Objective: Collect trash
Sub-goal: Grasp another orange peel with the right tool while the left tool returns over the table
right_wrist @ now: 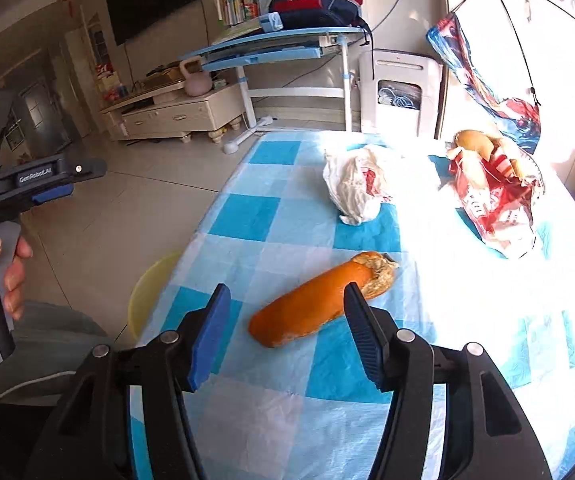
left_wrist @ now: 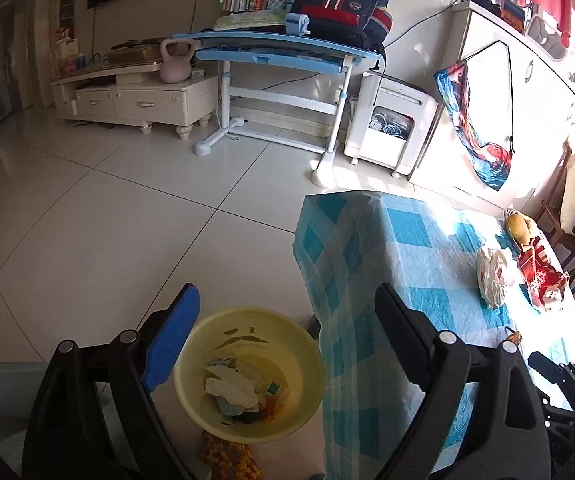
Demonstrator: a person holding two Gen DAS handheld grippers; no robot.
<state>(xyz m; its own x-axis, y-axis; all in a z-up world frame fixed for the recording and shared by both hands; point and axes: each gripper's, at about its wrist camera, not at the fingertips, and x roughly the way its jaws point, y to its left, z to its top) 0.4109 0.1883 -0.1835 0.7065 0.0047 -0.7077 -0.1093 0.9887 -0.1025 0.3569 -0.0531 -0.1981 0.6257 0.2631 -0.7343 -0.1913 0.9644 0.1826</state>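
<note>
Left tool (left_wrist: 287,336), as I see it from its own camera, hangs with its jaws wide apart and nothing between them, above the yellow plastic basin (left_wrist: 311,354) on the tiled floor (left_wrist: 107,216). Crumpled white paper and small scraps (left_wrist: 235,390) lie in the round basin. Its right side sits just beside the draped edge of the counter (left_wrist: 367,264), whose blue-and-white checked cloth hangs in creased folds. Open floor stretches to the left and ahead.

From the right wrist view, my right tool (right_wrist: 285,312) also stands spread open, holding nothing, low over the counter. An orange peel (right_wrist: 315,304), long and smooth with a ragged pale end, lies between the fingers, its far end touching or just beside the right finger (right_wrist: 361,328). Farther on lie a crinkled white plastic bag (right_wrist: 353,186) and a red-and-white wrapper (right_wrist: 495,196), well apart from the peel, near the counter's sunlit right side.
</note>
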